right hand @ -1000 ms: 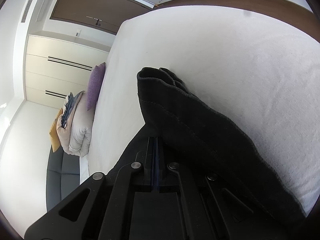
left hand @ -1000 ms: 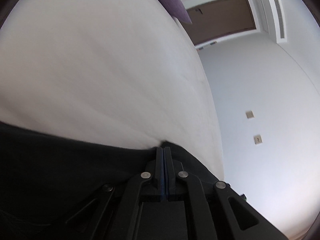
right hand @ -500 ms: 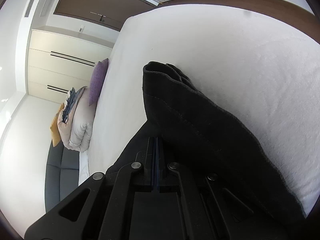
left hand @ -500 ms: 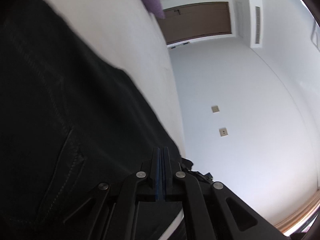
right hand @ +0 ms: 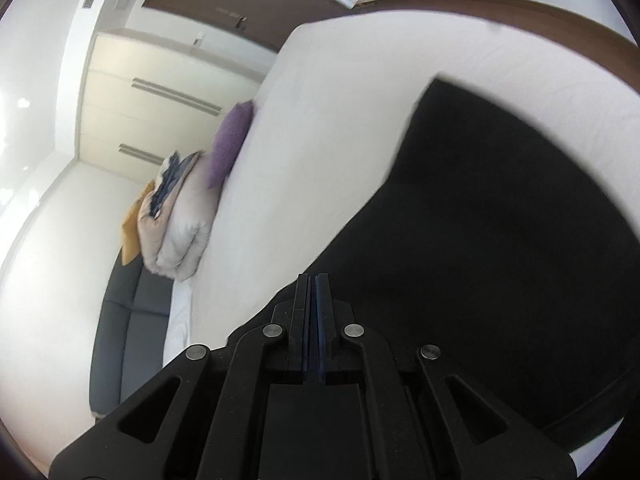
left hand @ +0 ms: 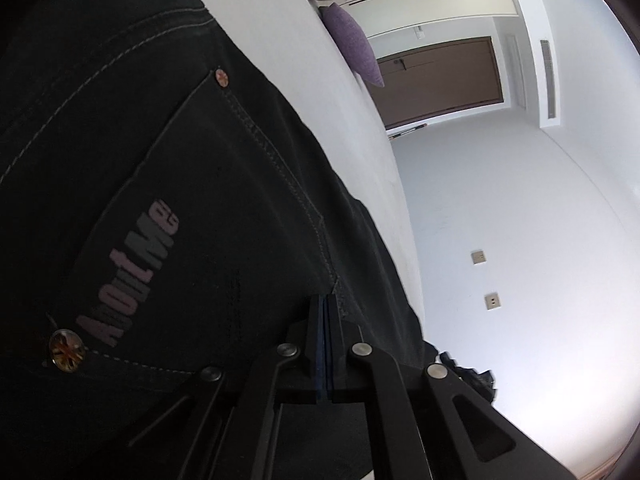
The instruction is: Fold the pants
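The black jeans [left hand: 168, 184] lie on the white bed [left hand: 340, 112], back pocket with grey lettering and rivets facing up in the left wrist view. My left gripper [left hand: 325, 300] is shut, its tips pinching the jeans' edge near the pocket seam. In the right wrist view the jeans [right hand: 500, 220] spread dark over the bed [right hand: 320, 140]. My right gripper [right hand: 313, 278] is shut with its tips at the cloth's edge; whether cloth is between the pads is hidden.
A purple cushion [right hand: 230, 142] and a rolled pale duvet [right hand: 176, 232] lie at the bed's far side. A grey sofa [right hand: 128, 328] stands beside the bed. A brown door [left hand: 436, 80] and white wall [left hand: 520, 240] are behind.
The left gripper has swung over the jeans, so the pocket side now fills its view. The right gripper has moved and the jeans now lie flatter and wider on the bed.
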The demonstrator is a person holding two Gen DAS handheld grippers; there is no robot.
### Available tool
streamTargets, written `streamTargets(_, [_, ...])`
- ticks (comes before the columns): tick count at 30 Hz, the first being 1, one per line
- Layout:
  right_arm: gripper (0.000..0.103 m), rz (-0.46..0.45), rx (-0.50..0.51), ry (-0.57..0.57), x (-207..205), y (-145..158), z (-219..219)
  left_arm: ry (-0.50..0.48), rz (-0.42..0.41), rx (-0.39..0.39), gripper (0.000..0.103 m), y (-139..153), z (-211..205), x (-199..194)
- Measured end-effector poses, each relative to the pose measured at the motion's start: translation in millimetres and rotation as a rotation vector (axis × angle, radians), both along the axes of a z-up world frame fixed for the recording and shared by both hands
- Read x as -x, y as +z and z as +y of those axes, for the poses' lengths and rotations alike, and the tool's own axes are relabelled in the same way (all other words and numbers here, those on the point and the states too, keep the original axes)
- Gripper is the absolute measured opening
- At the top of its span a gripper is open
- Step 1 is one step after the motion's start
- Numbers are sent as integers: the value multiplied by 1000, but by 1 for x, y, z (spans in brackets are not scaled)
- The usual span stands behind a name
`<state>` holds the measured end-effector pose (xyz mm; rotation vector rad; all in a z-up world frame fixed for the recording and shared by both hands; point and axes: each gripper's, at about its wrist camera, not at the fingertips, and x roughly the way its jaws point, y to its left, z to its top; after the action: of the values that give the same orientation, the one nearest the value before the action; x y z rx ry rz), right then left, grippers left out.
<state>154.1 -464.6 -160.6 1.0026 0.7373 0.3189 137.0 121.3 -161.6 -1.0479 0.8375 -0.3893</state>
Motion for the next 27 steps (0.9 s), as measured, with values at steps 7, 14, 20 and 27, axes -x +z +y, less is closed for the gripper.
streamTargets(7, [1, 125, -41, 413, -17, -39, 174, -6, 20, -71, 4, 3, -14, -11])
streamTargets(14, [0, 170, -89, 196, -11, -63, 111, -7, 27, -88, 5, 3, -8, -17])
streamTargets(20, [0, 162, -226, -166, 13, -66, -33, -14, 23, -92, 5, 1, 4, 1])
streamTargets(27, [0, 107, -77, -436, 57, -25, -120, -16, 24, -95, 5, 2, 5, 2])
